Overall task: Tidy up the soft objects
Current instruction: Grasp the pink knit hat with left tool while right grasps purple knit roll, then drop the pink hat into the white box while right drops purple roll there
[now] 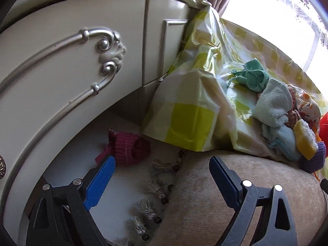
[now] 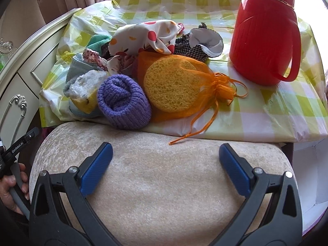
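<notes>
**A:** Barely started, by the look of it. Still a whole jumble of soft stuff heaped on the yellow-and-white checked plastic table cover: rolled purple knit piece at the near edge, round yellow sponge in an orange mesh drawstring bag touching it on the side toward the red plastic thermos jug, spotted white cloth and black-and-white checked fabric bit farther back on the cover. Also a pale blue fluffy cloth and a teal cloth at the cover's cabinet-side end. Nothing sorted or stacked anywhere in sight.

**B:** Anything off the cover?

**A:** Yep, one dark red knit item down on the pale surface below the cover, tucked beside the cream cabinet with silver scroll trim. Could be dropped there or placed there, can't tell which. No bin or basket visible, so hard to say where it all ends up.

**B:** And the grippers?

**A:** Left gripper spread wide, nothing between the blue pads, one fingertip overlapping the red knit item in view but probably not touching it. Right gripper also wide and empty, hovering over the beige velvety cushion just in front of the cover, short of the purple roll. Pretty much everything left to do, guessing.
</notes>
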Action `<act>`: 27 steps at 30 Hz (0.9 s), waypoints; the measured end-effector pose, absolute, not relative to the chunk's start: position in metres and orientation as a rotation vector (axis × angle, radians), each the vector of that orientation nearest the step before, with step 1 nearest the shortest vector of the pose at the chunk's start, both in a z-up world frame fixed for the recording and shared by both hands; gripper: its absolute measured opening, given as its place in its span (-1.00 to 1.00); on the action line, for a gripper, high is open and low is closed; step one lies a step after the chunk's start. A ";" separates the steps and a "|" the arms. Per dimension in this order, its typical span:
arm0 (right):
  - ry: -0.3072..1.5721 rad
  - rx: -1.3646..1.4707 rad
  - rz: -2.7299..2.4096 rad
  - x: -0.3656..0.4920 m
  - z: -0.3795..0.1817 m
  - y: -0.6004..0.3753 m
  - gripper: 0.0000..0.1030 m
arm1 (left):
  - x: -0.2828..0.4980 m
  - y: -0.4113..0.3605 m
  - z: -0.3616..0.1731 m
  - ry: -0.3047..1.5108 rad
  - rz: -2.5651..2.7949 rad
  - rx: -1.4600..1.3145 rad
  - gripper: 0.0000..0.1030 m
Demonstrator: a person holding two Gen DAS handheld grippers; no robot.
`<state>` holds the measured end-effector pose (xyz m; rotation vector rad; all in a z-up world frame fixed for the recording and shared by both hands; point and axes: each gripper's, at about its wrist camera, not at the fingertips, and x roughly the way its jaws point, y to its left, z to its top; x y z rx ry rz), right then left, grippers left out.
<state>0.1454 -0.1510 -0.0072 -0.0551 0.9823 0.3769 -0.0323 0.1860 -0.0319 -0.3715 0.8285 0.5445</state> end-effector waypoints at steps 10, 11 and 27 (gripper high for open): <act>0.930 -0.117 0.449 0.154 -0.003 -0.117 0.95 | -0.011 0.225 -0.076 0.932 0.597 -0.239 0.57; 0.930 -0.121 0.455 0.155 -0.003 -0.115 0.94 | -0.007 0.227 -0.082 0.949 0.601 -0.224 0.48; 0.970 -0.122 0.523 0.175 -0.013 -0.093 0.12 | 0.020 0.245 -0.112 1.029 0.606 -0.160 -0.35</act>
